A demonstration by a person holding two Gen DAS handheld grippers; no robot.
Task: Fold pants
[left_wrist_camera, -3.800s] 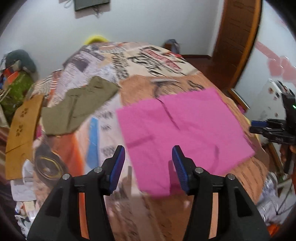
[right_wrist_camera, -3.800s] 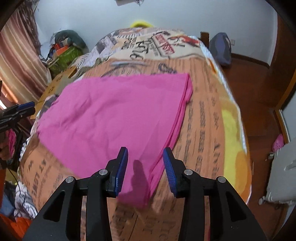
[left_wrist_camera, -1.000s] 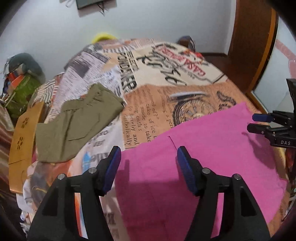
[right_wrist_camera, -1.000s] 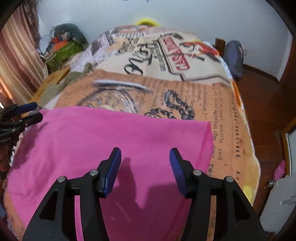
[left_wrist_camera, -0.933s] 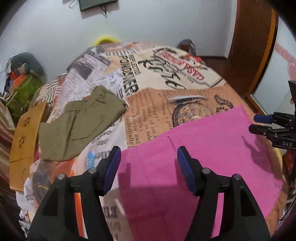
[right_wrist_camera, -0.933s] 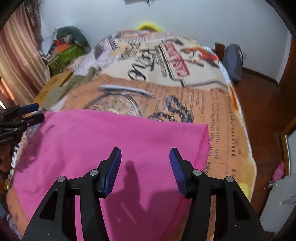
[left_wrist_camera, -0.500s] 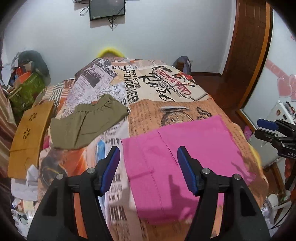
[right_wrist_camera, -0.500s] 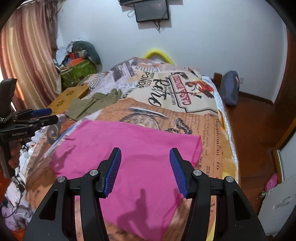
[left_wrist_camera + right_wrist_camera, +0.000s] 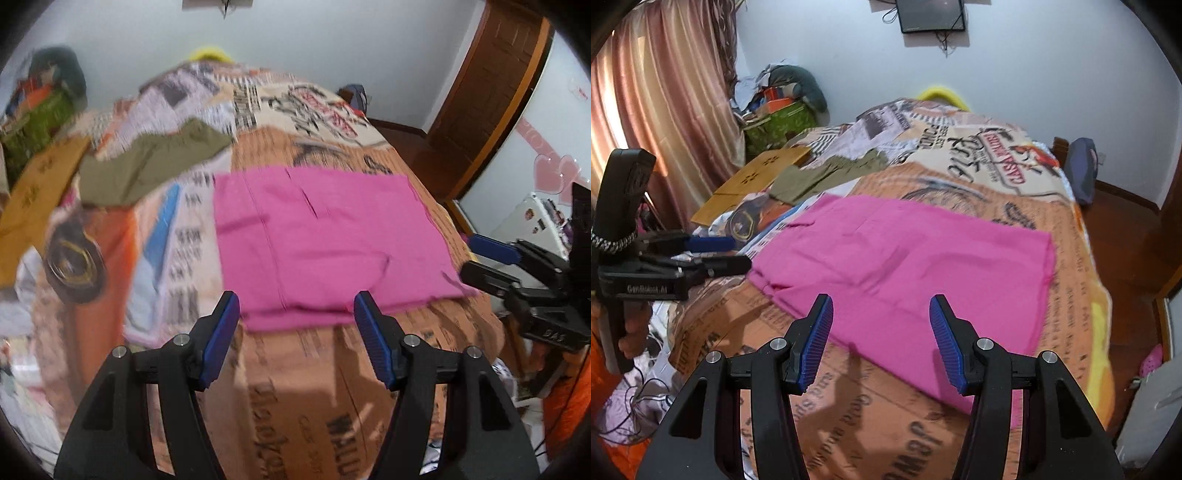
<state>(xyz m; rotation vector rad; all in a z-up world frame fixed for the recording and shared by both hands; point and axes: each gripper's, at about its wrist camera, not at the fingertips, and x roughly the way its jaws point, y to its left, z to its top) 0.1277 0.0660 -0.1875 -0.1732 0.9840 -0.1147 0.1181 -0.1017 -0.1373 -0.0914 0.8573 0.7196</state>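
Hovering wide-spread, empty: left hand-held gripper (image 9: 297, 314), right hand-held gripper (image 9: 881, 319); pink pants (image 9: 905, 266) flat below

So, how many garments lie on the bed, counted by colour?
Pink: 1, the pink pants, lying flat.
Olive green: 1, the olive garment, beyond them near the cardboard.
Total: 2.

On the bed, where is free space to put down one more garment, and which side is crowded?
The bedspread is bare beyond the pink pants, toward the wall. A bare strip lies at the near edge, before both open grippers. The window side is crowded: olive garment, cardboard.
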